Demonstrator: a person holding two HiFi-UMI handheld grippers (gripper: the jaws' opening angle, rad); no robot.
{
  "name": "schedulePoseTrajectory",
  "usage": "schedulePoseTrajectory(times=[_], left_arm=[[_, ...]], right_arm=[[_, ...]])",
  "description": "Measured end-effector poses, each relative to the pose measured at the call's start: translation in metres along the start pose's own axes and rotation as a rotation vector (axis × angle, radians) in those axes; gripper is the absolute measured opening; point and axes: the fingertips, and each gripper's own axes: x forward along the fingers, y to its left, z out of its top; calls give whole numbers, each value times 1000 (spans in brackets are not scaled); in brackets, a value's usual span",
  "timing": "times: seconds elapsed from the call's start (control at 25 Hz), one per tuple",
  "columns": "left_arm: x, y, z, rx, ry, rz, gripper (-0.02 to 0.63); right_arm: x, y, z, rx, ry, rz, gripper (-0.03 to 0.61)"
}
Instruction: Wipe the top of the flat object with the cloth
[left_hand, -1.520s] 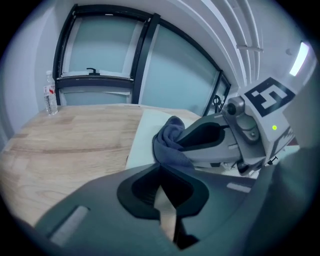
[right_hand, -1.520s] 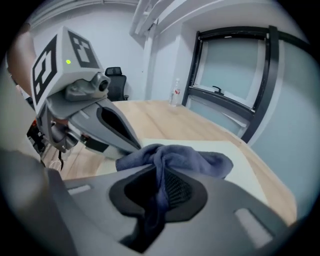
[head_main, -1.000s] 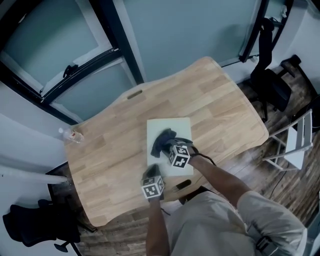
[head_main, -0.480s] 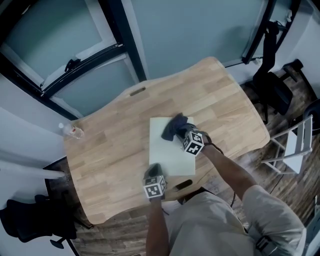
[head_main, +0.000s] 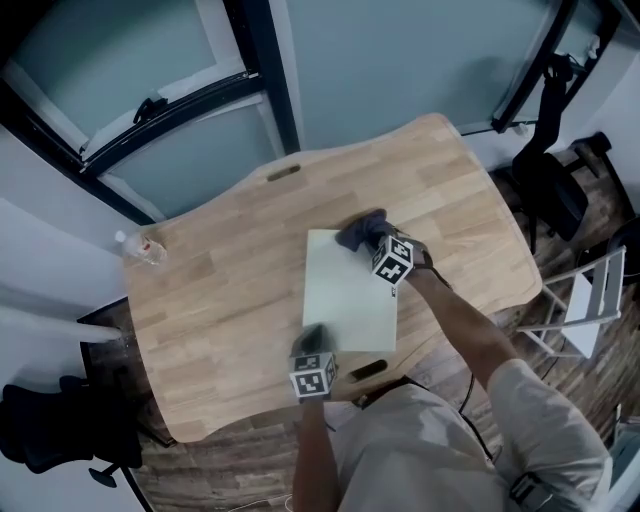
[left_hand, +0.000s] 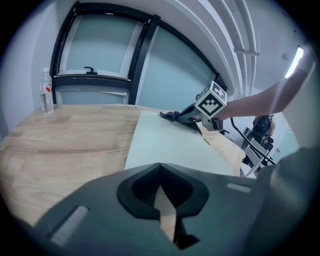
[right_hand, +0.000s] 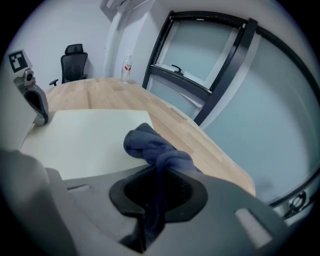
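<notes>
A pale flat board (head_main: 345, 295) lies on the wooden table (head_main: 220, 290). My right gripper (head_main: 380, 243) is shut on a dark blue cloth (head_main: 358, 231), which is pressed onto the board's far right corner. In the right gripper view the cloth (right_hand: 150, 145) bunches out of the jaws (right_hand: 157, 172) over the board (right_hand: 85, 140). My left gripper (head_main: 312, 338) is shut, its tips resting on the board's near edge. In the left gripper view the board (left_hand: 170, 145) stretches ahead of the shut jaws (left_hand: 160, 167), with the cloth (left_hand: 170, 116) at its far end.
A water bottle (head_main: 143, 248) stands at the table's far left edge. A black chair (head_main: 555, 190) and a white frame (head_main: 585, 310) are on the floor to the right. A window frame (head_main: 150, 110) runs behind the table.
My right gripper has dragged the cloth across the board, from its near middle to the far right corner. The left gripper has stayed at the near edge.
</notes>
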Motion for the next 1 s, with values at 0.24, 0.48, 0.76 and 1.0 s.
schedulePoseTrajectory(times=[0.24, 0.48, 0.76, 1.0], left_arm=[[1, 0, 0, -7, 0, -3, 8], [2, 6, -1, -9, -1, 0, 8], [2, 7, -1, -2, -12, 13, 8], [1, 6, -1, 8, -11, 22, 8]], right_arm=[[16, 4, 32, -26, -18, 6, 44], [31, 28, 71, -46, -52, 28, 44], [34, 80, 112, -100, -90, 110, 42], [19, 131, 127, -164, -153, 218, 41]])
